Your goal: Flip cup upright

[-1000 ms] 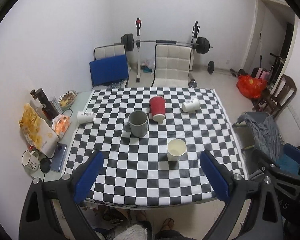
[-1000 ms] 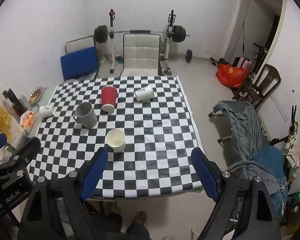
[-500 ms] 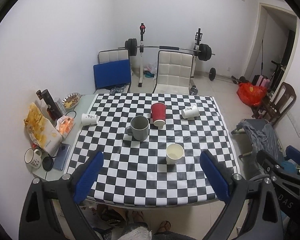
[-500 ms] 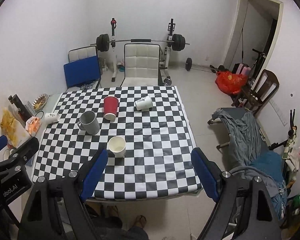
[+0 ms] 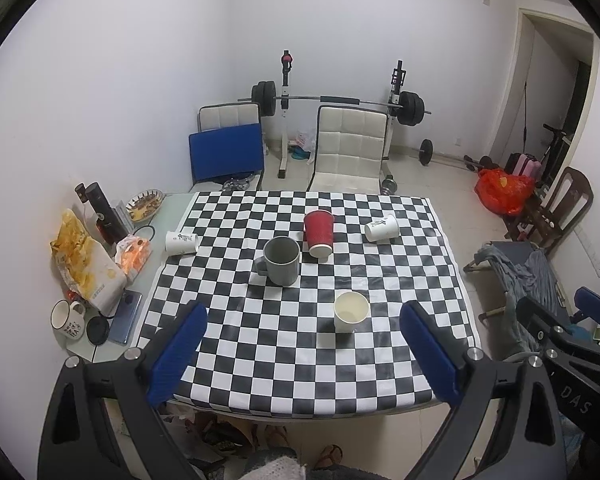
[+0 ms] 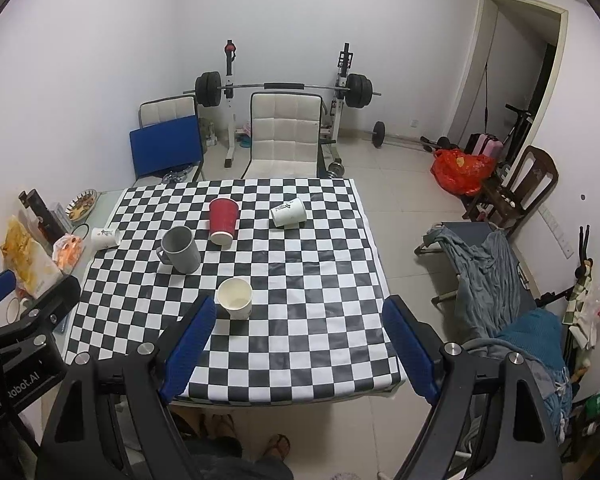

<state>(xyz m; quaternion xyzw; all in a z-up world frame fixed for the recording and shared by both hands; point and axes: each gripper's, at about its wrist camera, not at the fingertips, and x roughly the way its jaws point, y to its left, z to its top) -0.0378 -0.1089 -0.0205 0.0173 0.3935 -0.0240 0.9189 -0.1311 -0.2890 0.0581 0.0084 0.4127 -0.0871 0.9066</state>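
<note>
Few markings can be read. In the right wrist view, at the lower left edge, the left gripper's black body (image 6: 18, 364) bears white lettering, partly cut off, reading "Robot.AI". In the left wrist view, at the lower right, the right gripper's body (image 5: 572, 376) shows "DAS". Print on the white cups and the mug is too small to read.

Domestic room, dining and exercise use combined: table under black-and-white checkered cloth (image 5: 300, 360); white padded chairs (image 5: 350, 152) at far side; steel barbell rack (image 5: 340, 100) against far wall; snack bags (image 5: 86, 260) left.
</note>
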